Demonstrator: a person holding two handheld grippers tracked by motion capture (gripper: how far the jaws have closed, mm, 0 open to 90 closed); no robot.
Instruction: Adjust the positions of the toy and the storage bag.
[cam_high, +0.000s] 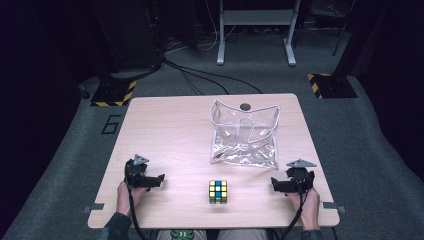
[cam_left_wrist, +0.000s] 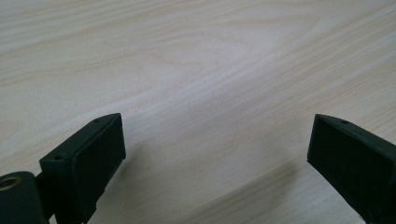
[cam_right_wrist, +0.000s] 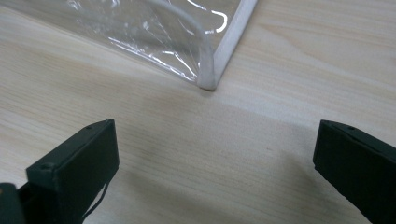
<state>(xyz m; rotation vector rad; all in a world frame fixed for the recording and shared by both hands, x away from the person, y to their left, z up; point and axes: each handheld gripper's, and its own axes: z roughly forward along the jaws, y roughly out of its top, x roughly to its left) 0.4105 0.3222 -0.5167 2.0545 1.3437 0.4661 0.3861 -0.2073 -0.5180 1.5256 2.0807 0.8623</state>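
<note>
Trouble can come mostly from the bag, I think, not from the cube. Nearest to the person, both tools rest on the wooden table (cam_high: 165, 125) with nothing between their jaws: the left gripper (cam_high: 159, 180) stands wide open over bare wood, and the right gripper (cam_high: 276, 185) is also wide open, with a near corner of the bag close in front of it in the right gripper view. Between them, near the front edge, the puzzle cube (cam_high: 218, 192) sits alone, well apart from both tools.

Beyond it lies the clear plastic bag (cam_high: 244, 134) with white trim, its mouth turned toward the far side and partly slumped. The work here looks like putting the cube into this bag. The soft film can fold shut when only one edge is lifted, so the cube may push the whole bag across the smooth table instead of going in. The cube has hard, slick faces; a grip on a corner instead of two flat sides could let it twist and drop. The bag's shiny wall also hides where the opening really is, so a jaw may pinch both layers together.
</note>
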